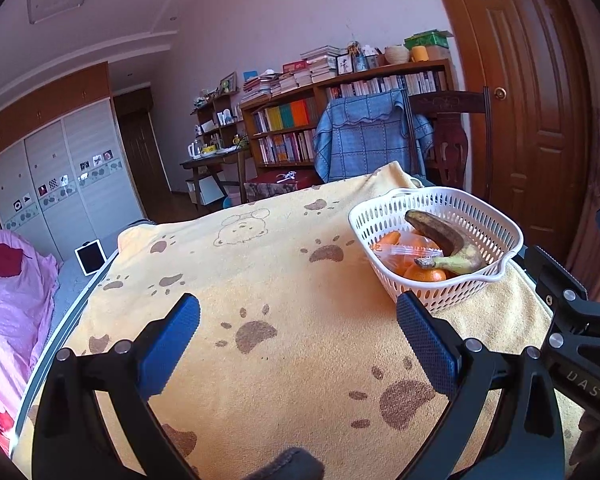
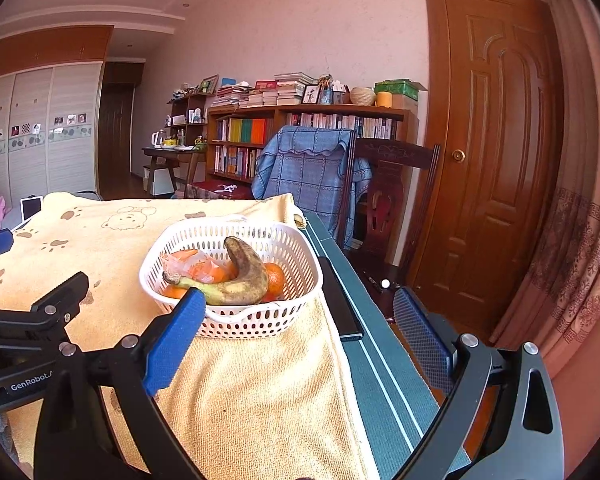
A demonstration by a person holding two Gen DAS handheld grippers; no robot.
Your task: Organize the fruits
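Both tools hung over the worktop (image 1: 384,456) with nothing in them. The left gripper (image 1: 298,328) had its jaws spread wide above the yellow paw-print towel (image 1: 280,264), blue pads facing each other across bare cloth. The right gripper (image 2: 296,322) also stood with jaws wide apart, its left finger (image 2: 176,336) crossing the near rim of the basket and its right finger out past the towel's edge, over the teal surface.

From the left wrist view the white slotted basket (image 1: 472,208) sat on the towel at about two o'clock, just beyond the right blue pad (image 1: 424,340). In it lay a brown-spotted banana (image 1: 450,246), curved over the top of several oranges (image 1: 424,274), with a clear plastic wrapper (image 1: 404,250) around some of the orange fruit at the basket's left side. From the right wrist view the same basket lay at around eleven o'clock, near the towel's right edge.

A dark flat object (image 2: 340,304) lay on the teal strip just beside the basket, at its three o'clock. Farther off at twelve o'clock stood a chair draped in blue checked cloth (image 2: 312,176) and a bookcase (image 2: 252,136).
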